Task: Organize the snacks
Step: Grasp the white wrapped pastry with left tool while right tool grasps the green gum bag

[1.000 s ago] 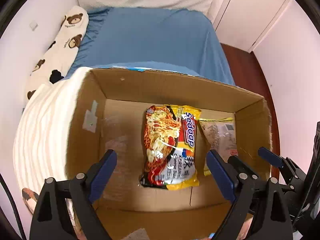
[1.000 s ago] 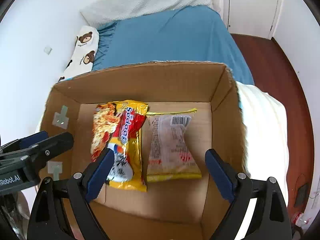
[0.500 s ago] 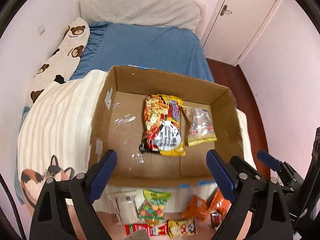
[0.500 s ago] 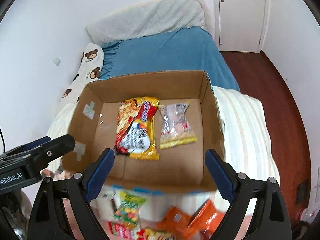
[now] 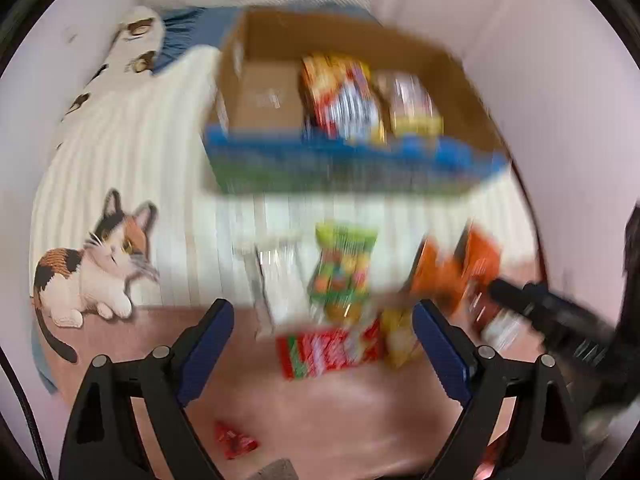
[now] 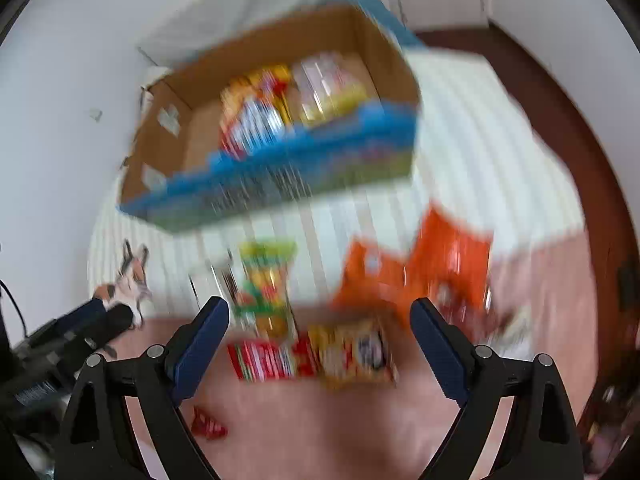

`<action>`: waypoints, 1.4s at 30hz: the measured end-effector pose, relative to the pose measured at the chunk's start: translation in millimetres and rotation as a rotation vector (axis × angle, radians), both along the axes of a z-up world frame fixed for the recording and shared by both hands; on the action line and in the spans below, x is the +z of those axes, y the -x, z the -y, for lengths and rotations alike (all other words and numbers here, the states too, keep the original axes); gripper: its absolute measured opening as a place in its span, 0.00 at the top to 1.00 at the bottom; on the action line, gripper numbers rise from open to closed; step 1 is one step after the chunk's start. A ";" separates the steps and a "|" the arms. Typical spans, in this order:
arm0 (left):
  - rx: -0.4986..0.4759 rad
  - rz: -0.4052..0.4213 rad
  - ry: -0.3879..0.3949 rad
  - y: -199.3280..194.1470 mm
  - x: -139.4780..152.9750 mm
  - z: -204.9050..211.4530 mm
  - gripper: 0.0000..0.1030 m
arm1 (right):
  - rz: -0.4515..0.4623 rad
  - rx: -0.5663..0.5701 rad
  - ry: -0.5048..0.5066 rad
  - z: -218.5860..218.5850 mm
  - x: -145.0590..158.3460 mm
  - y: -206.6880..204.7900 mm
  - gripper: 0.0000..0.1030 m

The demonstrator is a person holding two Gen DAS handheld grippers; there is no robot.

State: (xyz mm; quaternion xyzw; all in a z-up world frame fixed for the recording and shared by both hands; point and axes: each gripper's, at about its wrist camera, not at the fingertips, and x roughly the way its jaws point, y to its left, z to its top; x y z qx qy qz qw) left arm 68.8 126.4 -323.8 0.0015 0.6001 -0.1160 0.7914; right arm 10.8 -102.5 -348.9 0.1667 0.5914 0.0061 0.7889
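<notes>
Red snack pkt betw open left hand-held gripper fingers – untouched.

Bed blanket, striped w/ cat print, carries cardboard box at far side. Near of box, directly on blanket: green pkt, orange pkts at right, red pkt, yellow pkt.

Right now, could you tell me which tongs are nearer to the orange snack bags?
Right. The right tongs hover open just below the orange snack bags, their right finger overlapping them; the left tongs sit further left, over the red packet.
</notes>
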 end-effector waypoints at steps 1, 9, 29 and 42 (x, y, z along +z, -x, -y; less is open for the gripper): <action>-0.050 0.002 -0.032 7.6 -9.6 5.0 0.11 | -0.021 -0.010 -0.003 1.8 -8.5 9.4 0.09; -0.296 0.032 -0.349 45.0 -89.2 27.6 0.11 | -0.141 -0.083 -0.008 24.7 -61.2 60.1 0.09; 0.205 -0.201 0.017 -56.8 -139.9 -34.0 0.48 | -0.113 -0.001 -0.085 -31.9 -77.1 -48.8 0.18; 0.295 -0.268 0.013 -28.8 -157.9 -101.4 0.46 | -0.216 0.126 -0.039 -100.1 -142.4 -108.8 0.48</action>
